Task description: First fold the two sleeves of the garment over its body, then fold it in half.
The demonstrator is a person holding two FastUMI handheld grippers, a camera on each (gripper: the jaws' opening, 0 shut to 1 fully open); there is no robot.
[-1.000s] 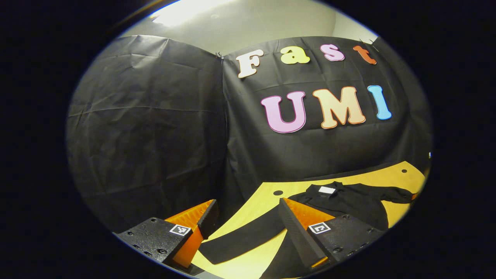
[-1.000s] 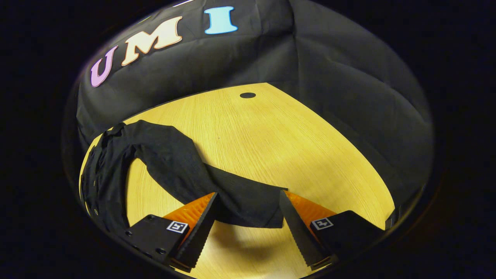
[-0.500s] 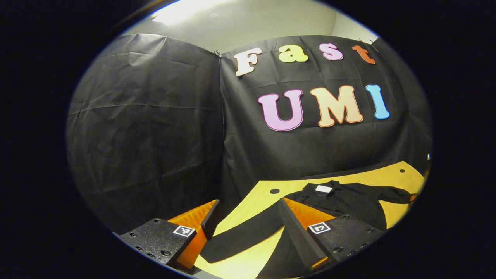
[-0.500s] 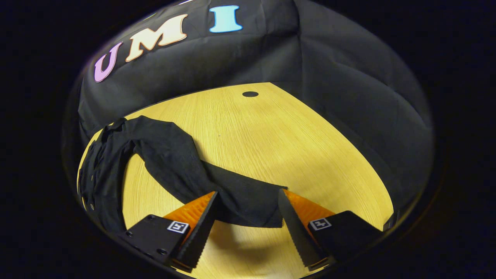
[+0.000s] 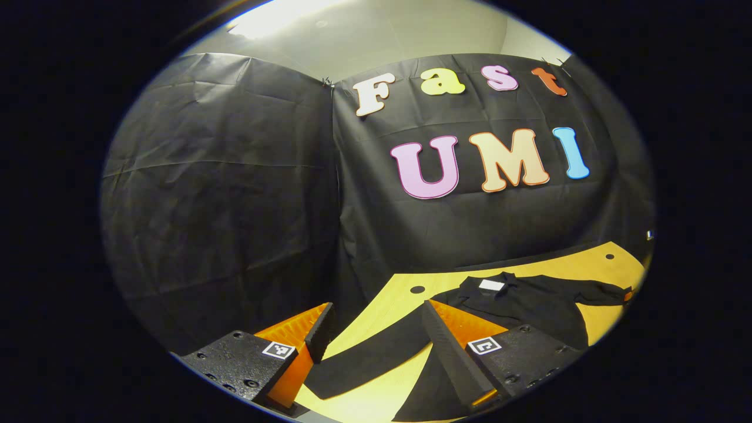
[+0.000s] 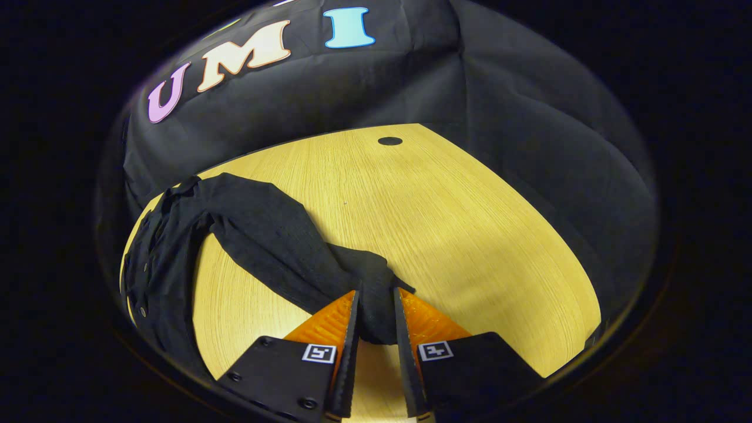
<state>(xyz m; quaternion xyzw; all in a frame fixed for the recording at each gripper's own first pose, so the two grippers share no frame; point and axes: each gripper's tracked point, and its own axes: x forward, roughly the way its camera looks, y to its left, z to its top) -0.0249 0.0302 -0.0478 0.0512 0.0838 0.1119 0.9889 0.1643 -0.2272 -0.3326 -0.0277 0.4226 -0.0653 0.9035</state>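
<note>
A black long-sleeved garment point(image 5: 529, 302) lies spread on the wooden table point(image 5: 593, 267), a white tag at its collar. In the left gripper view its left sleeve point(image 5: 364, 361) runs flat across the table between the fingers of my left gripper point(image 5: 373, 335), which stands open and above the cloth. In the right gripper view the garment's body point(image 6: 153, 276) lies at the left and the right sleeve point(image 6: 276, 247) curves out from it. My right gripper point(image 6: 376, 329) is shut on that sleeve's cuff point(image 6: 376, 305), the cloth bunched between both fingers.
Black cloth walls close the booth behind and to both sides of the table. Bare table top point(image 6: 446, 223) stretches to the right of the held sleeve, with a small dark hole point(image 6: 389, 141) near the far edge.
My right gripper has closed from wide open onto the cuff of the right sleeve, bunching it. The left gripper has barely moved and stays open over the left sleeve.
</note>
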